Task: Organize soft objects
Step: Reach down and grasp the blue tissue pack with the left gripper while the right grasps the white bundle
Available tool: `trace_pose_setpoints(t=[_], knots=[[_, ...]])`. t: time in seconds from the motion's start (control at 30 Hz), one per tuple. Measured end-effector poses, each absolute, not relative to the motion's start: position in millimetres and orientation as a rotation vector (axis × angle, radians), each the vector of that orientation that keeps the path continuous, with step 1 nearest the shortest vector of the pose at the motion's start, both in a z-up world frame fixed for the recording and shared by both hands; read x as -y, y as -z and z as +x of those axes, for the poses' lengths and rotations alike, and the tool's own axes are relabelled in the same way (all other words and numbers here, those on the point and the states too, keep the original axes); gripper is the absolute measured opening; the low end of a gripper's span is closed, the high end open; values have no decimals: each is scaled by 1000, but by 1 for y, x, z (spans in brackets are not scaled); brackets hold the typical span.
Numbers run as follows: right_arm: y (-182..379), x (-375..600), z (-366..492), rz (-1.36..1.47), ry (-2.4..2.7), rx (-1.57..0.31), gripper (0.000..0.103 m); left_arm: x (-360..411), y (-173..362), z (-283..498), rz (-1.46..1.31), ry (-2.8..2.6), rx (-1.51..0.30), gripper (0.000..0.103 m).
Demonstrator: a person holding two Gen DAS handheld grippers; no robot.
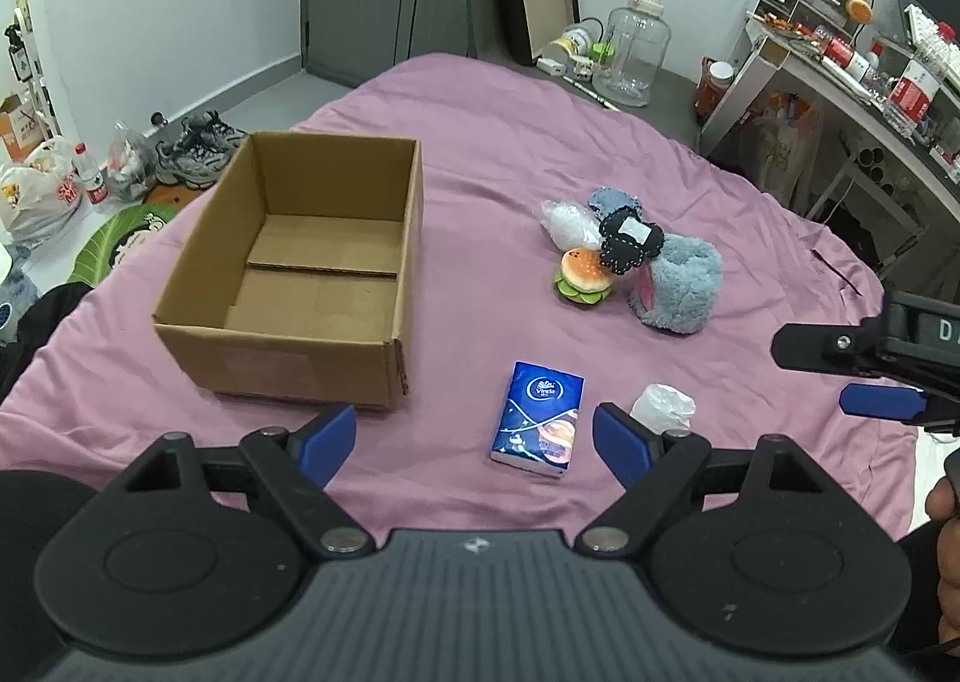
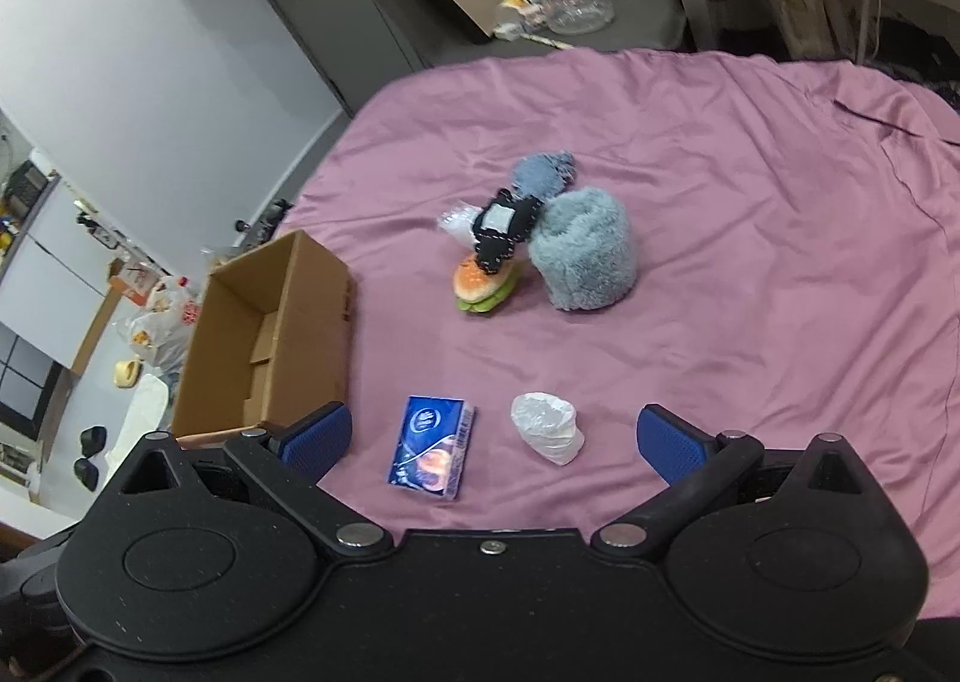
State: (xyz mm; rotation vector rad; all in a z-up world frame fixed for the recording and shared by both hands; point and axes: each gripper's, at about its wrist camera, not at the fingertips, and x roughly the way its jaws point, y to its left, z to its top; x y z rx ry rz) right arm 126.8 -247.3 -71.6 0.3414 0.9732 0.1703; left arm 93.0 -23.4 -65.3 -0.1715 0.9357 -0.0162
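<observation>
Both jaws stand released and grasp nothing as we bring the left gripper (image 1: 474, 442) and right gripper (image 2: 495, 439) over the bed (image 1: 480, 154), where the tissue pack (image 1: 538, 419) and crumpled bag (image 2: 547, 427) lie nearest (presumably first for the empty cardboard box (image 1: 300, 262)), the plush pile (image 1: 630, 256) farther off.

a clear jar (image 1: 631, 55) stands on the floor at twelve o'clock past the bed (image 1: 510, 154), sneakers (image 1: 195, 148) and bags (image 1: 42, 190) lie at nine o'clock, a cluttered desk (image 1: 852, 76) at two.
</observation>
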Motion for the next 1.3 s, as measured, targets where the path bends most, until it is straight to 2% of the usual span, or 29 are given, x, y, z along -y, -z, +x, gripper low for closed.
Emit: trace_pose_setpoints(t=[0.2,0.57,0.9,1.3], knots=[[87,246,145,355,-142,-1022,99,31,81,114,-177,22,-968,86],[121,241,172,371,-142,-1134,69,51,118,144,-178,57,-1046,76],[144,240,192,374,-134,-1206,64,63,150,167,-184,76,-1119,69],[169,231,210,336,-125,-1276,56,71,175,183,-185,81,-1175,68]])
